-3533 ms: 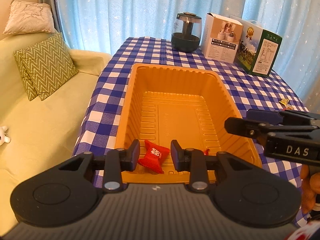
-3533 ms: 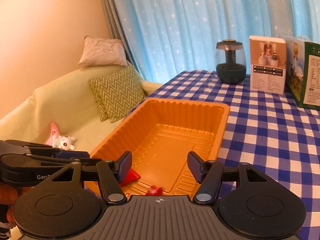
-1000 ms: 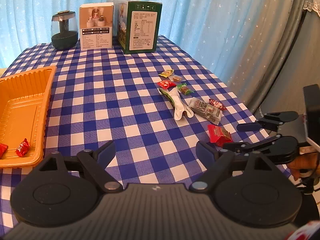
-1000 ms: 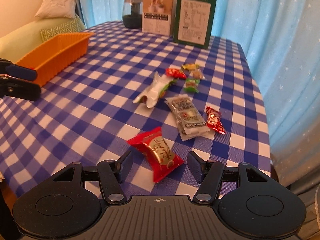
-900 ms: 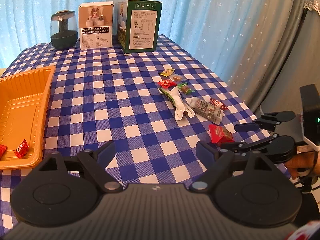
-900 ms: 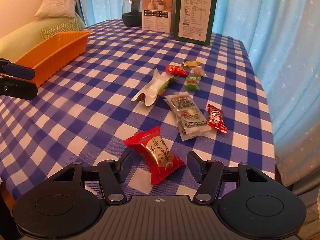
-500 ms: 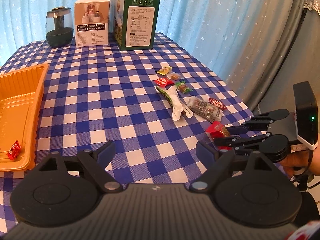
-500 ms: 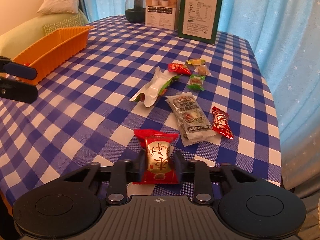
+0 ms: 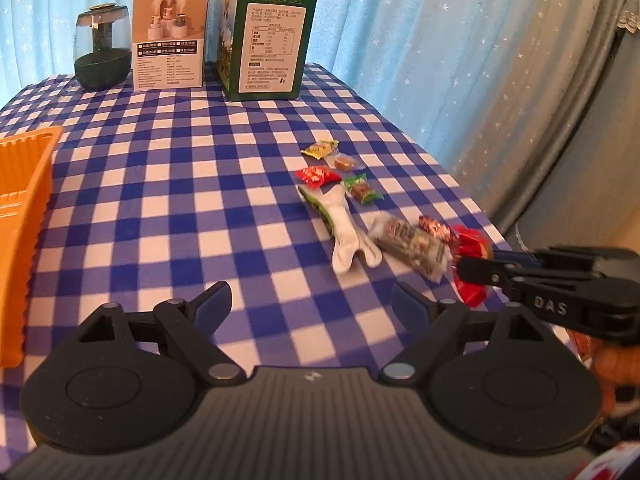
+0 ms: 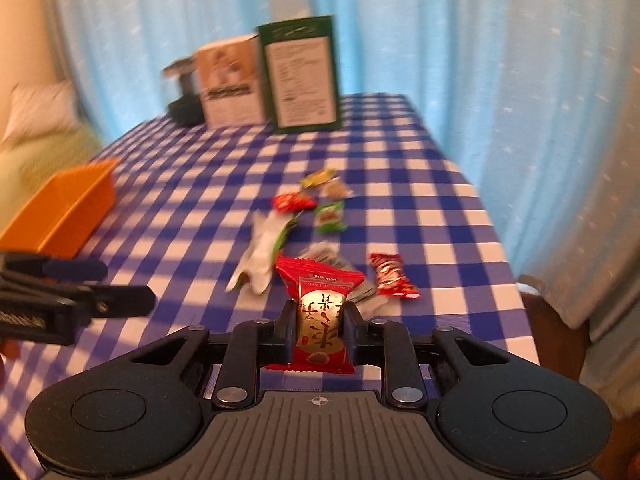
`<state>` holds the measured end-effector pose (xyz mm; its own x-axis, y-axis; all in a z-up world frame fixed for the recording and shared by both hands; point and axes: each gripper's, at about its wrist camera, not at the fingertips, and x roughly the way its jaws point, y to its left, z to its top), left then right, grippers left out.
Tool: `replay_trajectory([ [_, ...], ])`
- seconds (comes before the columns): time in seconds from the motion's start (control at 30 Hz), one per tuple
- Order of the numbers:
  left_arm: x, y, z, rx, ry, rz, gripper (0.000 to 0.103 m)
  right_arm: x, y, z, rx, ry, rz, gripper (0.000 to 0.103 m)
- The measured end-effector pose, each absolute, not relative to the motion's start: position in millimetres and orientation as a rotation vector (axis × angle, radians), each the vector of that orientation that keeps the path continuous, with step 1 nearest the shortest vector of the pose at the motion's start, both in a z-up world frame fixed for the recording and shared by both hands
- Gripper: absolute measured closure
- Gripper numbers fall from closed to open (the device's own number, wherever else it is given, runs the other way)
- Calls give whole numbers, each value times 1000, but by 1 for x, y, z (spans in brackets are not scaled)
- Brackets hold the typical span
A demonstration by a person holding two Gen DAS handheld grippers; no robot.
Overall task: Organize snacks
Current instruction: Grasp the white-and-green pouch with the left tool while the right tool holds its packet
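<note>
My right gripper (image 10: 319, 322) is shut on a red and gold snack packet (image 10: 320, 312) and holds it above the table; in the left wrist view it shows at the right (image 9: 472, 268) with the packet (image 9: 472, 244) in it. My left gripper (image 9: 310, 300) is open and empty over the checked cloth. Several loose snacks lie on the table: a white and green wrapper (image 9: 344, 228), a clear packet (image 9: 412, 244), a small red candy (image 10: 392, 274), a red sweet (image 9: 318, 176), a green sweet (image 9: 362, 190). The orange tray (image 9: 24, 200) is at the left.
A green box (image 9: 268, 40), a white box (image 9: 170, 38) and a dark glass jar (image 9: 102, 54) stand at the table's far edge. Blue curtains hang behind. The table's right edge (image 9: 460, 184) is close to the snacks. A sofa with a cushion (image 10: 36, 116) is at the left.
My right gripper closed on the red and gold packet and has lifted it off the cloth. Both grippers moved from the tray to the snack pile; the left stays open.
</note>
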<state>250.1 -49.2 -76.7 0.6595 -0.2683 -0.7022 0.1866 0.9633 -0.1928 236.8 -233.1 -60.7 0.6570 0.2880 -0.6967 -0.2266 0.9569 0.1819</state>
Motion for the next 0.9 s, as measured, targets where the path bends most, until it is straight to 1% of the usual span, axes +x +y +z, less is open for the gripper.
replay_trajectory([
  [0.1, 267, -58, -84, -117, 804, -259, 21, 242, -240, -60, 146, 791, 211, 79],
  [0.17, 278, -64, -88, -132, 807, -257, 30, 244, -245, -61, 197, 781, 166, 79],
  [0.27, 293, -73, -94, -151, 805, -251, 35, 244, -248, -64, 244, 772, 133, 79],
  [0.5, 325, -94, -108, -144, 823, -253, 50, 252, -247, -69, 239, 768, 113, 79],
  [0.57, 332, -98, -112, -138, 826, -253, 57, 253, -246, -70, 220, 760, 101, 79],
  [0.67, 340, -104, -119, -109, 832, -240, 62, 253, -244, -75, 224, 767, 92, 79],
  [0.73, 344, -105, -125, -105, 838, -235, 62, 252, -243, -75, 218, 767, 91, 79],
  [0.8, 347, -106, -127, -108, 841, -249, 65, 252, -241, -75, 205, 765, 91, 79],
  [0.83, 348, -107, -127, -100, 840, -259, 72, 252, -241, -76, 204, 766, 93, 79],
  [0.87, 346, -107, -126, -90, 840, -264, 77, 252, -240, -76, 204, 768, 94, 79],
  [0.9, 345, -107, -125, -77, 841, -263, 78, 252, -240, -77, 204, 769, 96, 79],
])
